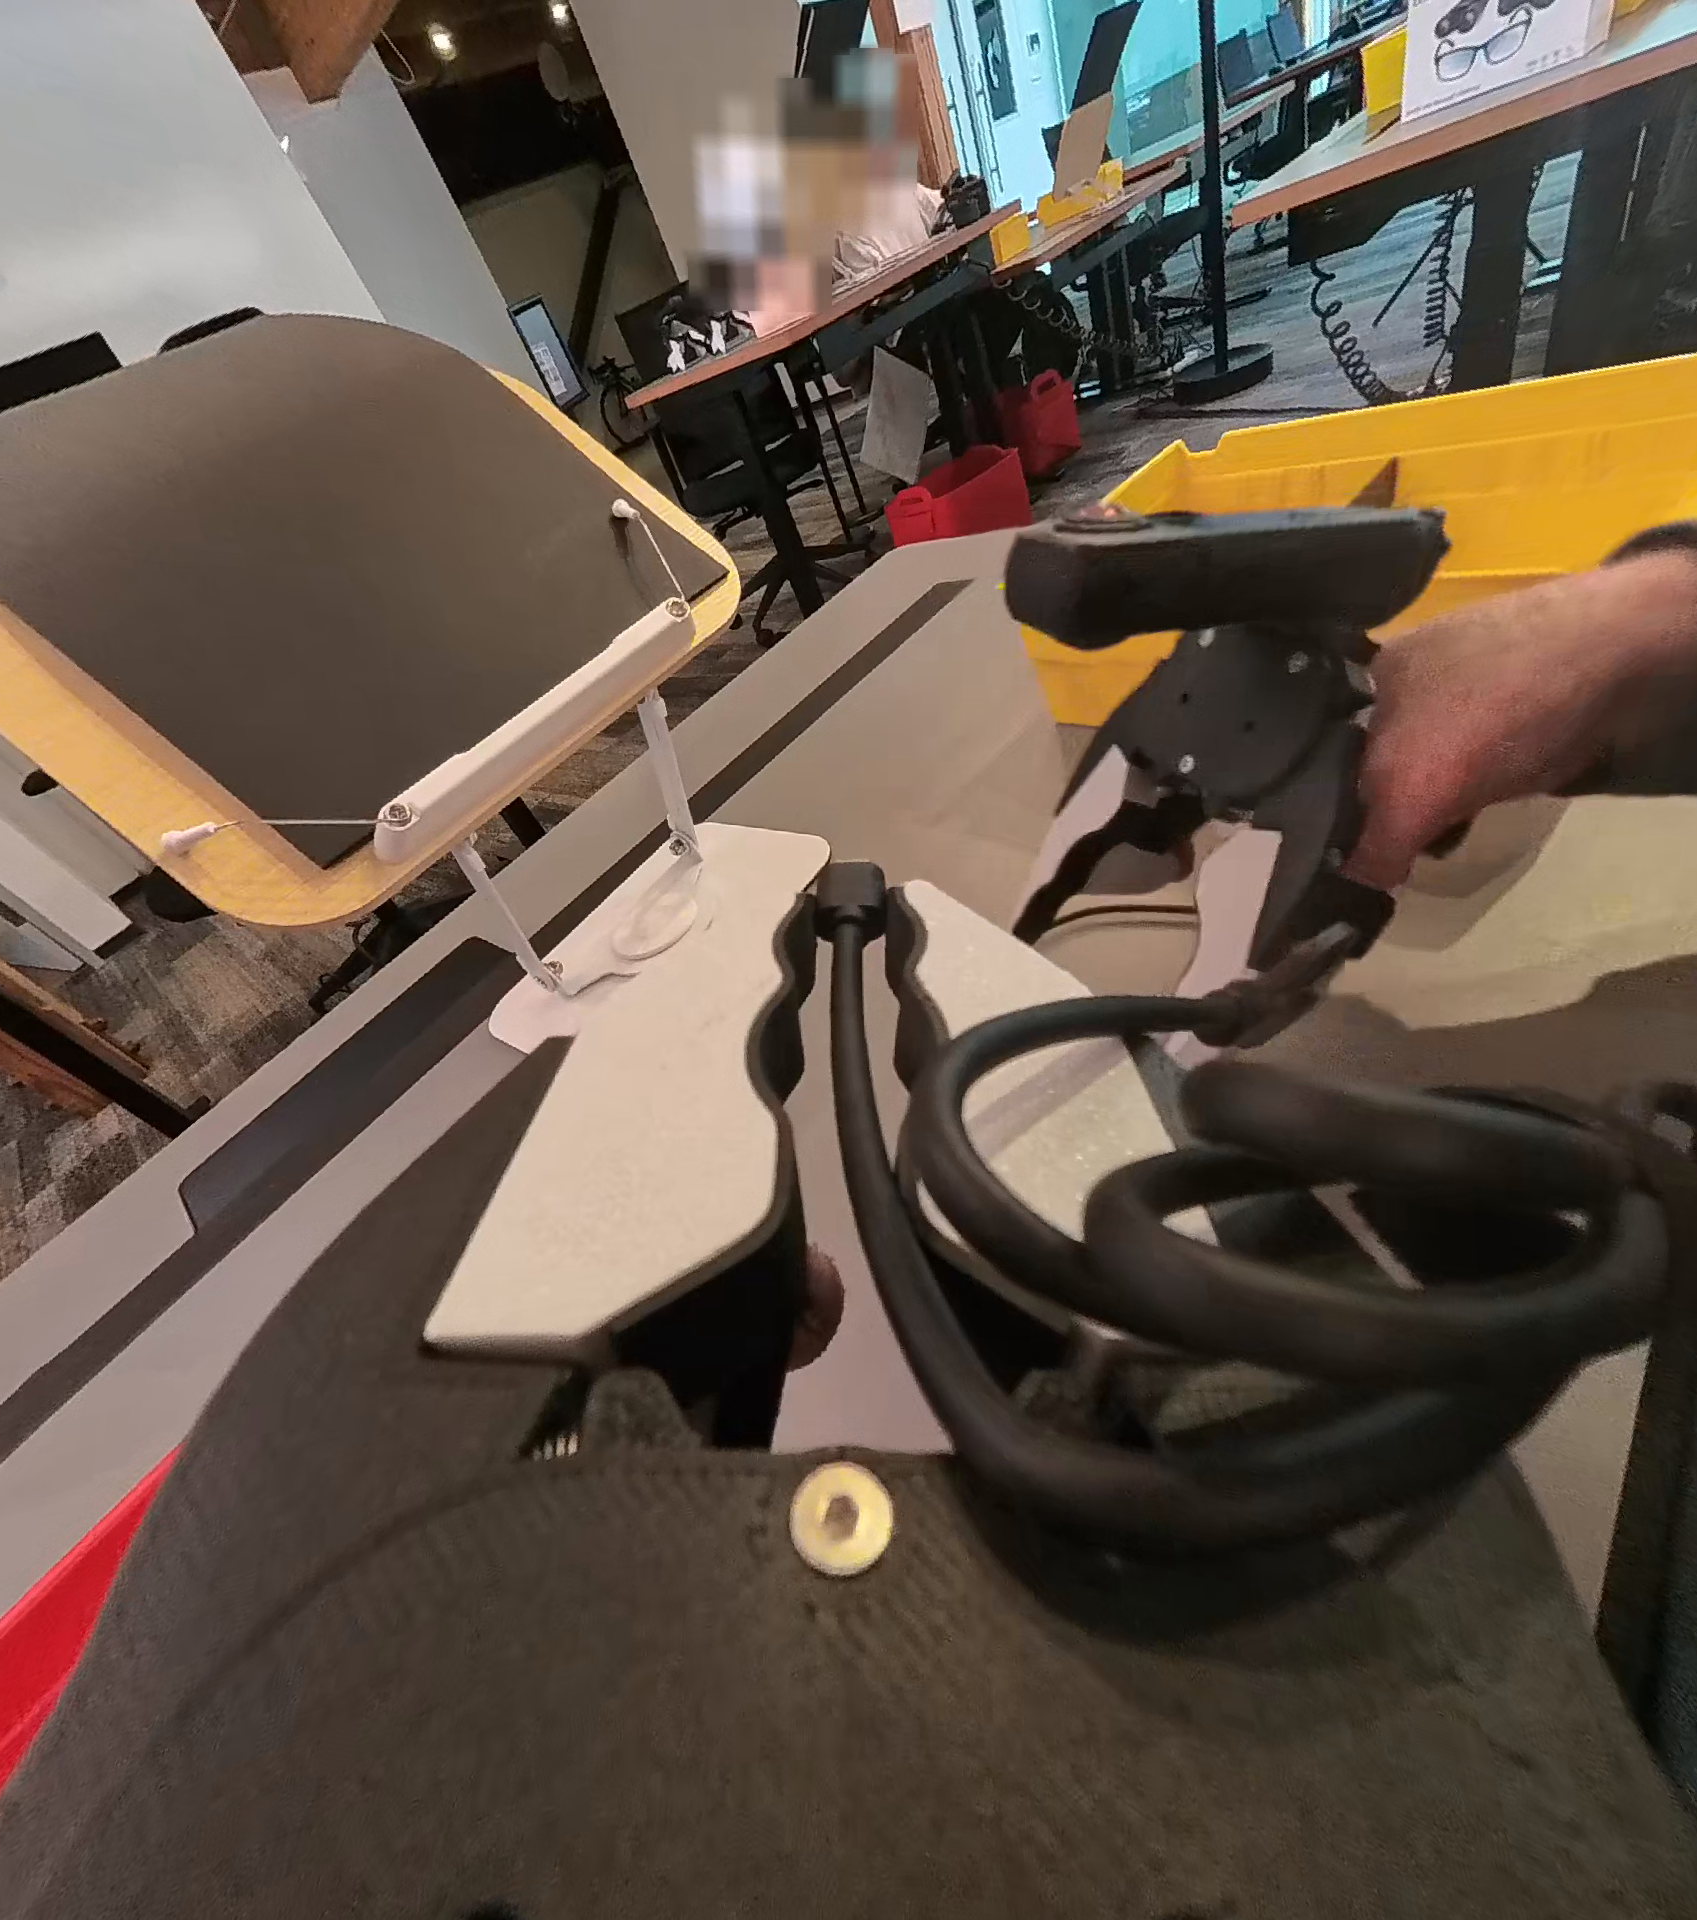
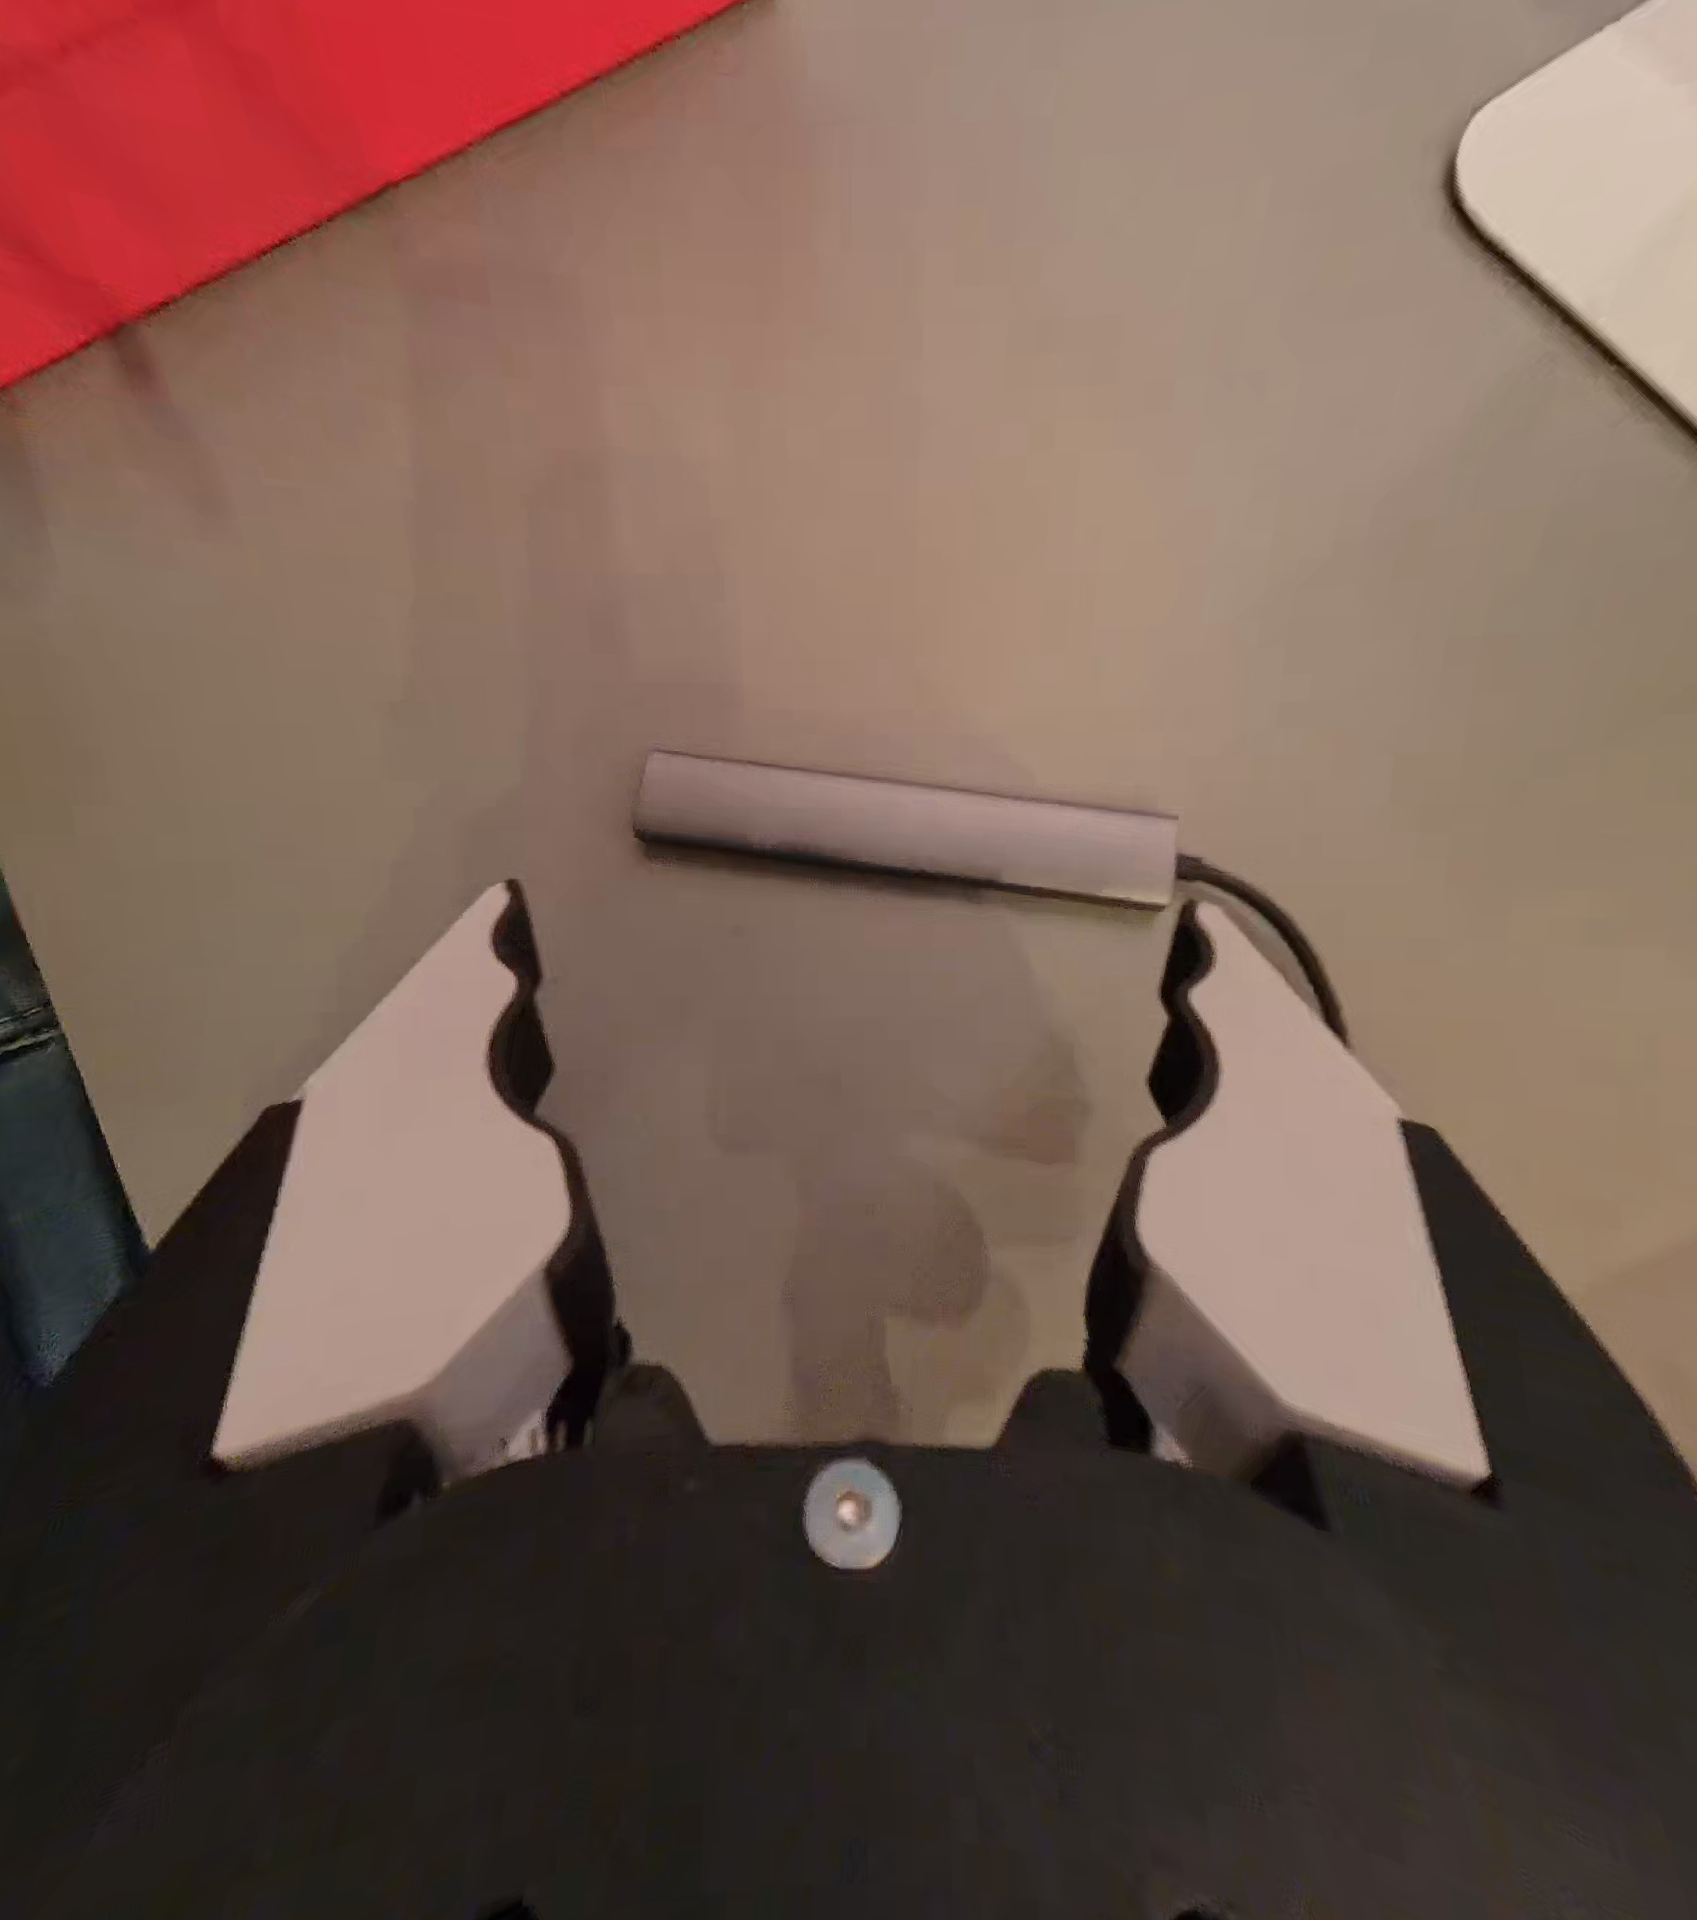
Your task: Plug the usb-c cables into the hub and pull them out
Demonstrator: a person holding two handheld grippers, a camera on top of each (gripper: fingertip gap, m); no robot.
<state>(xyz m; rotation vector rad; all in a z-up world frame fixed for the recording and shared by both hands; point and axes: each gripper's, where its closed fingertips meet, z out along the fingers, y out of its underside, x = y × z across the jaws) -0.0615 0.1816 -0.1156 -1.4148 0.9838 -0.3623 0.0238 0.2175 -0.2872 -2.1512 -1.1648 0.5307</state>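
Note:
In the left wrist view my left gripper (image 1: pixel 850 904) is shut on the plug end of a black usb-c cable (image 1: pixel 849 1039). The rest of the cable hangs in coils (image 1: pixel 1343 1299) to the right, tied with a black strap. My right gripper shows farther off in that view (image 1: pixel 1166 935), held by a hand, pointing down at the table. In the right wrist view my right gripper (image 2: pixel 849 914) is open and empty, just above a slim grey hub (image 2: pixel 906 831) that lies flat on the grey table (image 2: pixel 823 468). The hub's own dark lead (image 2: pixel 1270 935) leaves its right end.
A tilted stand with a black board (image 1: pixel 283 561) on a white base (image 1: pixel 657 914) stands at the table's far side; its base corner shows in the right wrist view (image 2: pixel 1654 208). A yellow bin (image 1: pixel 1446 520) sits at the back right. A red thing (image 2: pixel 148 156) lies left of the hub. The grippers' ends are close to 20 centimeters from one another.

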